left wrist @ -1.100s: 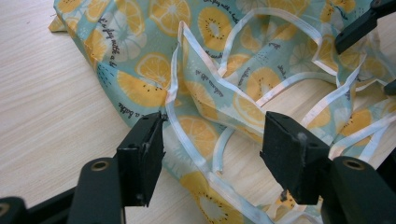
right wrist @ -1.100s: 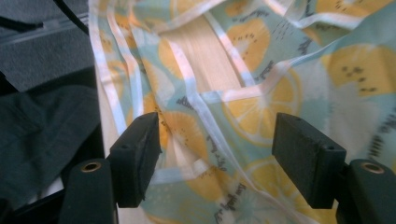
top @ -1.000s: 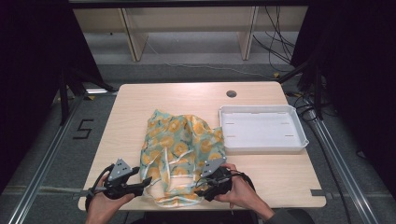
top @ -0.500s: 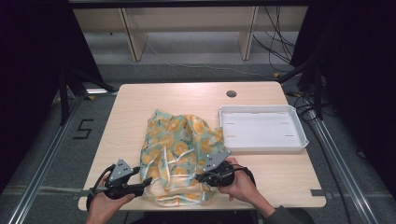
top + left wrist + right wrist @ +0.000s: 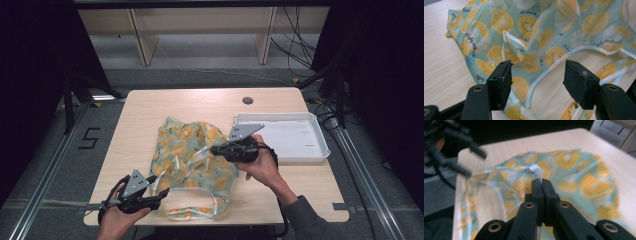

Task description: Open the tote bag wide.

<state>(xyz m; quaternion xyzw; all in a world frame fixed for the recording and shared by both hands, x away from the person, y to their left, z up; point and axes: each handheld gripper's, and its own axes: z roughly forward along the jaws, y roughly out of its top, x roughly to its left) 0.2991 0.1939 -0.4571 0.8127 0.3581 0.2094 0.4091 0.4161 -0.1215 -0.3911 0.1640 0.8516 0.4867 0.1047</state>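
The step in hand appears to be the lifting of one edge of a printed garment (image 5: 192,167) so that it can be spread or folded on the table (image 5: 140,107); the work looks to be at an early stage, since most of the cloth lies crumpled. Starting at the left, the left gripper (image 5: 161,196) rests low at the near edge of the table, beside the near left part of the garment. In the left gripper view its jaws stand wide apart and hold nothing; a white strap (image 5: 549,72) and a fold of cloth lie on the table beyond them. The garment occupies the middle of the table, from the near edge toward the centre. It is thin, limp woven cloth, pale green with an orange and lemon slice print and white binding along its edges, and it forms soft ridges and loose loops. To the right, the right gripper (image 5: 214,149) is raised above the cloth; in the right gripper view its jaws (image 5: 541,192) are pressed together on a white-bound edge of the garment, which rises in a peak toward them. Its jaws have just been closing, with this edge between them. The next move probably calls for the left gripper to close on a matching edge or strap, so that both hands can draw the cloth flat without dragging it off the table. At the far right a shallow white plastic tray (image 5: 320,145), rectangular with a raised rim, sits just beside the garment.
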